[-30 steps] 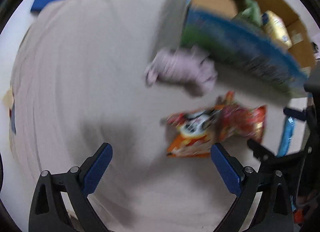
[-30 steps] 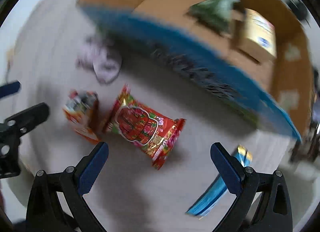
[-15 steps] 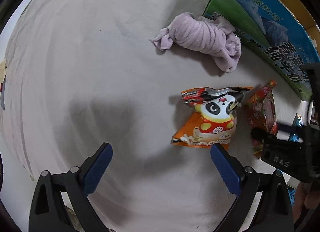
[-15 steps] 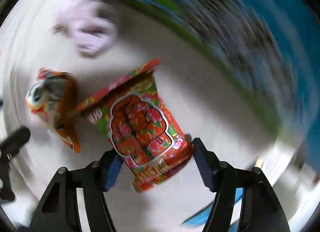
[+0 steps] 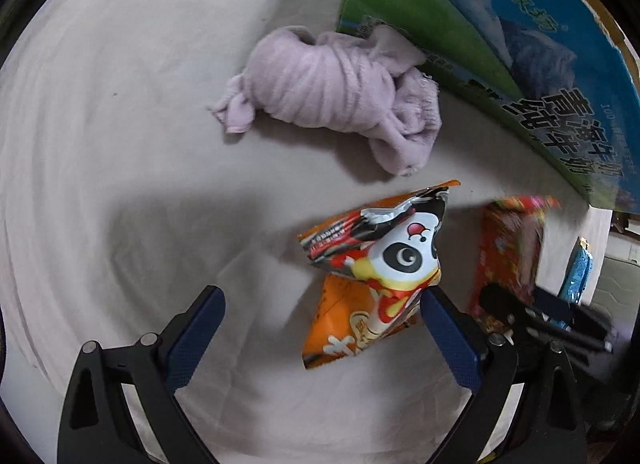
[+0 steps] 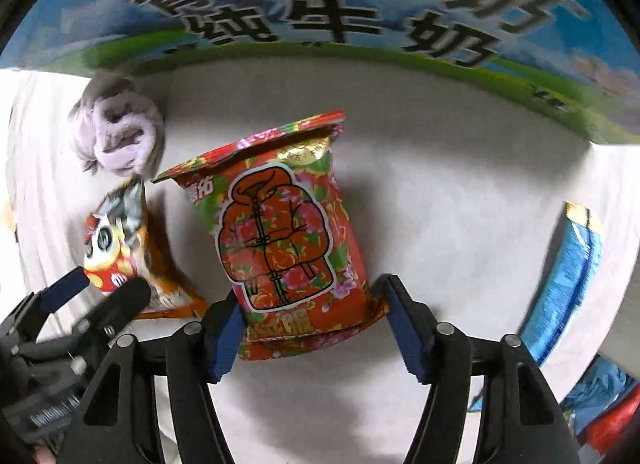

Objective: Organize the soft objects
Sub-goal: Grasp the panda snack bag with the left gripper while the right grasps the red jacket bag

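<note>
A red floral snack bag (image 6: 288, 232) lies on the white cloth, its lower end between the blue pads of my right gripper (image 6: 310, 324), which is open around it; it also shows in the left wrist view (image 5: 508, 256). An orange panda snack bag (image 5: 376, 272) lies beside it, its right edge against the right finger of my open left gripper (image 5: 320, 328); it also shows in the right wrist view (image 6: 128, 256). A crumpled lilac cloth (image 5: 332, 92) lies against the box, also in the right wrist view (image 6: 120, 128).
A blue and green milk carton box (image 5: 500, 44) stands at the back, also filling the top of the right wrist view (image 6: 340, 4). A blue snack packet (image 6: 568, 276) lies at the right. White cloth (image 5: 100, 144) covers the surface.
Both grippers have moved down and closer to the bags. My right gripper now has the red bag's lower end between its fingers. My left gripper has reached the panda bag.
</note>
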Demonstrator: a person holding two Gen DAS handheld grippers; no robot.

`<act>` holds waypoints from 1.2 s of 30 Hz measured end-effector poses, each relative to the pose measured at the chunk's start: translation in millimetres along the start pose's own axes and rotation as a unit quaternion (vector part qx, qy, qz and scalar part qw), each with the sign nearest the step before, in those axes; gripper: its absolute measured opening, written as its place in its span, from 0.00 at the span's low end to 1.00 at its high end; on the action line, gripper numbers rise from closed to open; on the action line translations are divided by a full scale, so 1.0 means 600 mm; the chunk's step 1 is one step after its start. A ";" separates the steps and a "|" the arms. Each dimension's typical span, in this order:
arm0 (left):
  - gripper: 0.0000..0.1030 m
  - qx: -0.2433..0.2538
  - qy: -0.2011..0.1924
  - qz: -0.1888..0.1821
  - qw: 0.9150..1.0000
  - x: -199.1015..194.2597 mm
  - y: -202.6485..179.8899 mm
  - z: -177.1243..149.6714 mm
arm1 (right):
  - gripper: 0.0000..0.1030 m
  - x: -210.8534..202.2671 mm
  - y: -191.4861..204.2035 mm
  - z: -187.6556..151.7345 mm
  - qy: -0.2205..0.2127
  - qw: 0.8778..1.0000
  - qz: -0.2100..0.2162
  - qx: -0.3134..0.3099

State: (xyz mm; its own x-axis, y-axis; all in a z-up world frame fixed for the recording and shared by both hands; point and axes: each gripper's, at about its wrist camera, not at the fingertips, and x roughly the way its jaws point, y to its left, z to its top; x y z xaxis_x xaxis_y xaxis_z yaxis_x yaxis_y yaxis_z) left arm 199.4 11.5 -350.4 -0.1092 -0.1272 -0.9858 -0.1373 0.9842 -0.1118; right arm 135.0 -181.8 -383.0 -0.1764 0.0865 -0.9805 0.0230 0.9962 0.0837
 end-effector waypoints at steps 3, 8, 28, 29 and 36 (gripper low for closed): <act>0.97 0.011 0.003 0.000 1.000 0.007 -0.015 0.002 | 0.56 0.000 -0.029 -0.039 0.001 0.999 -0.010 0.040; 0.97 0.017 0.007 -0.020 1.000 0.008 -0.055 -0.022 | 0.60 0.011 -0.079 -0.090 0.020 0.996 0.027 0.084; 0.48 0.064 0.006 0.017 0.998 0.020 -0.112 -0.053 | 0.71 -0.011 -0.044 -0.018 0.003 1.000 -0.024 0.018; 0.48 0.065 0.008 0.017 0.998 0.020 -0.113 -0.064 | 0.71 -0.008 -0.040 -0.021 0.006 0.999 -0.029 0.013; 0.48 0.056 0.014 0.018 0.998 0.037 -0.130 -0.075 | 0.54 -0.005 -0.028 -0.046 0.026 0.999 -0.008 0.042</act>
State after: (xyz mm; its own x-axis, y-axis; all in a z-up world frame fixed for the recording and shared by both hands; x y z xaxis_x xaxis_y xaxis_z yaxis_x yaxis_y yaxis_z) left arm 163.5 -73.8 -358.2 -0.1393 -0.0925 -0.9859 -0.0212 0.9957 -0.0904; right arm 107.6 -198.4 -376.7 -0.2273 0.0732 -0.9711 0.1021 0.9935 0.0510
